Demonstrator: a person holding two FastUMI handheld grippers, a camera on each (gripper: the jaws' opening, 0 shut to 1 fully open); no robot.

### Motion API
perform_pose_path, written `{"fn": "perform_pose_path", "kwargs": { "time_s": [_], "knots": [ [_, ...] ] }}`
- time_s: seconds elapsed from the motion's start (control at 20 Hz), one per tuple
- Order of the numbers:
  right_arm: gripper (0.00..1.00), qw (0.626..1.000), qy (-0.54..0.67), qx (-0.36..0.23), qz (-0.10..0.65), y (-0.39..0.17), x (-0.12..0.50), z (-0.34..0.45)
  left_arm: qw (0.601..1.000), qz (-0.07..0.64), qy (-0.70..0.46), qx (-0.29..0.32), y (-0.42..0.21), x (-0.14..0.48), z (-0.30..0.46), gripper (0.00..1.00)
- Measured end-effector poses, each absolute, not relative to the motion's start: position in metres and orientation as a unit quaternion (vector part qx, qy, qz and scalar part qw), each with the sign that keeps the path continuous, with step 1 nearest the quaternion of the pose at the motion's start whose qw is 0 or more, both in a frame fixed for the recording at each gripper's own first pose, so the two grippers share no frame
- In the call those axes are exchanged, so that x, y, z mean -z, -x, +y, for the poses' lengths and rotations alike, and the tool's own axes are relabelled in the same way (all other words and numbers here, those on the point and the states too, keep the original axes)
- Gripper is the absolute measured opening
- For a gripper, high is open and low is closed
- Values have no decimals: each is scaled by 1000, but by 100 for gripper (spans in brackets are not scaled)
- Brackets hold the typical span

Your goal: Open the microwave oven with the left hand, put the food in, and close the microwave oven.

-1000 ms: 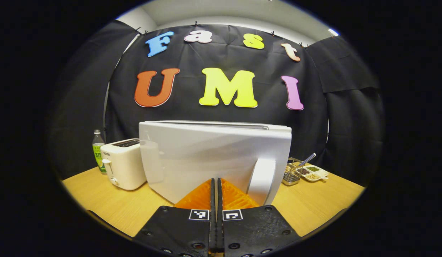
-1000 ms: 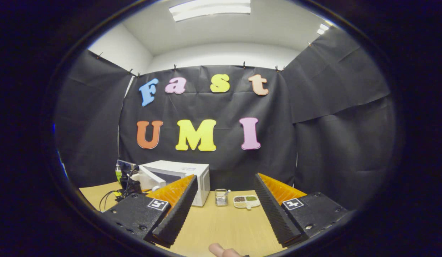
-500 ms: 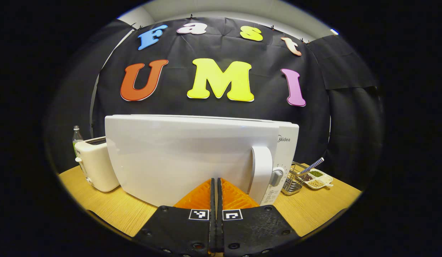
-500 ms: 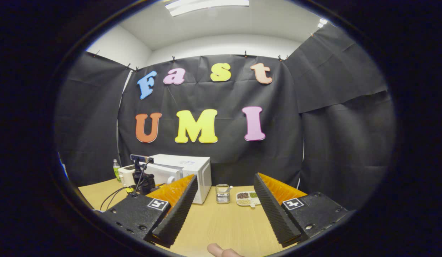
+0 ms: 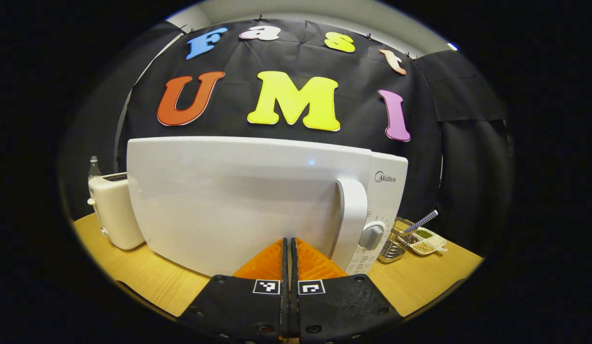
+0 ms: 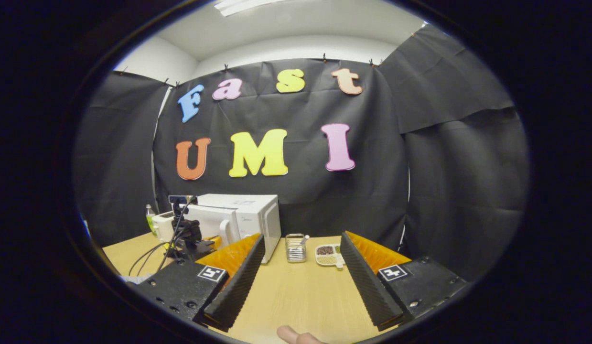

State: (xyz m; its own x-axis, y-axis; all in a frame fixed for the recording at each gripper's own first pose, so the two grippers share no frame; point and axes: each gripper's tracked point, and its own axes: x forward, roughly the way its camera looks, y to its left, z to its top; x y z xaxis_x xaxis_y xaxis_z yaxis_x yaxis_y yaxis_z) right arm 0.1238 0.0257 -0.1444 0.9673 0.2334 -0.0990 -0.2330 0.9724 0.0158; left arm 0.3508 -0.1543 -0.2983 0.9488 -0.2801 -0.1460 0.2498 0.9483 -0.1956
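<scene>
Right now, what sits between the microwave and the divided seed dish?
In the right gripper view, a wire utensil basket stands between the microwave and the seed dish.

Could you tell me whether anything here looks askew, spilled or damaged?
Nothing stands out: the microwave sits level with its door flush, the toaster stands upright, and the seed dish shows no spill.

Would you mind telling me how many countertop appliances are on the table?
2: the microwave oven in the middle, and a toaster just left of it. Others may be hidden behind the microwave.
</scene>
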Motion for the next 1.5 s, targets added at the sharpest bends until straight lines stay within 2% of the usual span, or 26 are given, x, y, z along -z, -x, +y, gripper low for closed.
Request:
{"fn": "perform_pose_path", "kwargs": {
  "time_s": [0.05, 0.1, 0.25, 0.3, 0.35, 0.4, 0.65, 0.7, 0.75, 0.8, 0.85, 0.9, 0.95, 1.2, 1.25, 1.4, 1.45, 1.5],
  "knots": [
    [92, 992, 5, -118, 49, -125, 151, 28, 981, 83, 103, 145, -351, 296, -159, 0],
    [100, 992, 12, -119, 51, -127, 158, 29, 980, 78, 110, 146, -354, 294, -160, 0],
    [100, 990, 16, -129, 52, -133, 173, 33, 982, 73, 99, 144, -356, 293, -159, 0],
    [92, 990, 13, -131, 57, -137, 178, 33, 984, 70, 87, 142, -356, 294, -159, 0],
    [92, 989, 8, -132, 63, -140, 183, 31, 985, 67, 74, 140, -357, 294, -159, 0],
    [100, 989, 6, -132, 65, -142, 186, 29, 986, 65, 65, 136, -357, 295, -159, 0],
    [100, 989, -7, -129, 69, -151, 195, 22, 993, 70, 0, 91, -371, 295, -158, 0],
    [100, 989, -8, -128, 73, -152, 197, 21, 992, 101, -9, 79, -368, 306, -159, 0],
    [100, 989, -9, -125, 76, -152, 200, 19, 994, 86, -15, 69, -371, 296, -159, 0],
    [92, 990, -8, -121, 77, -153, 200, 18, 993, 97, -25, 61, -370, 300, -157, 0],
    [92, 990, -7, -118, 79, -153, 201, 15, 994, 93, -28, 57, -369, 298, -157, 0],
    [100, 990, -5, -115, 81, -153, 201, 14, 993, 99, -27, 59, -369, 299, -158, 0],
    [92, 990, -4, -112, 82, -150, 201, 14, 992, 111, -21, 62, -367, 305, -159, 0],
    [92, 991, 0, -100, 88, -138, 197, 13, 991, 130, -23, 37, -336, 293, -146, 0],
    [100, 991, 0, -97, 90, -135, 196, 13, 990, 136, -26, 31, -324, 289, -144, 0],
    [100, 992, 1, -92, 92, -123, 189, 15, 989, 147, -25, 19, -277, 273, -141, 0],
    [92, 992, 1, -93, 90, -117, 185, 17, 990, 139, -28, 15, -262, 263, -138, 0],
    [100, 992, 2, -94, 85, -112, 180, 19, 992, 124, -36, 12, -248, 254, -134, 1]
  ]
}}
